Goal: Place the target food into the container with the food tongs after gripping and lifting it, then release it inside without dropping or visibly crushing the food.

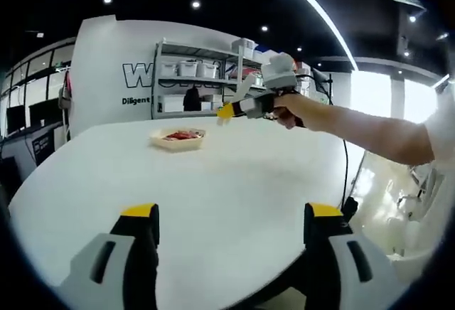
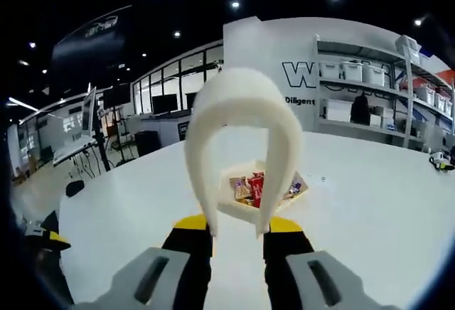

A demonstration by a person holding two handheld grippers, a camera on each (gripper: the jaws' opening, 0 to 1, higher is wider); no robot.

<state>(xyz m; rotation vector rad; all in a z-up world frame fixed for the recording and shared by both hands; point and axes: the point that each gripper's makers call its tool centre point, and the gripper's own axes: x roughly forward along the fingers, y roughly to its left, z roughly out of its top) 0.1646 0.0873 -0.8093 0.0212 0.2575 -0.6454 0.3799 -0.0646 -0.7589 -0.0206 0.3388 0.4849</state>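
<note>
Right tool (image 2: 234, 235) grips tongs (image 2: 242, 132), seemingly above container (image 2: 245, 207).

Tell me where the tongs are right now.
In the right gripper view, the white tongs are clamped in the right gripper, arching above the snack tray on the white table.

Round table top (image 1: 234, 182): plain white. Shallow paper tray (image 2: 242, 209), far side: cream, holding red, brown and purple wrapped snacks (image 2: 254, 185). U-shaped plastic food tongs (image 2: 240, 139): off-white. Gripper jaws: black w/ yellow tips, grey bodies. Back wall (image 1: 106, 68): white, black lettering.
</note>
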